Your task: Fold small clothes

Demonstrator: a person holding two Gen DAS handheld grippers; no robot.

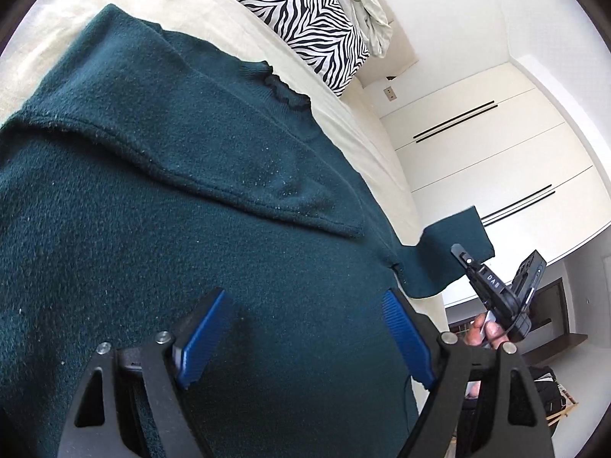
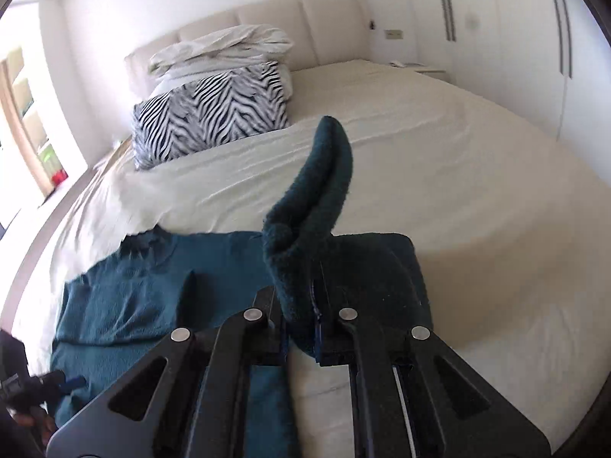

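A dark green sweater (image 1: 160, 206) lies flat on the cream bed sheet (image 1: 343, 122), one sleeve folded across its body. My left gripper (image 1: 305, 305) is open just above the sweater's lower body, its blue pads (image 1: 202, 339) spread apart and holding nothing. My right gripper (image 2: 299, 305) is shut on the other sleeve (image 2: 320, 191) and holds it lifted above the bed, the cuff sticking up past the fingers. The rest of the sweater (image 2: 130, 297) lies to its left. The right gripper (image 1: 492, 290) also shows at the right in the left wrist view, with the sleeve (image 1: 443, 259) in it.
A zebra-print pillow (image 2: 210, 114) with pale bedding (image 2: 225, 51) piled on it lies by the padded headboard (image 2: 305, 15). White wardrobe doors (image 1: 488, 145) stand beside the bed. Bare sheet (image 2: 477, 198) spreads to the right of the sweater.
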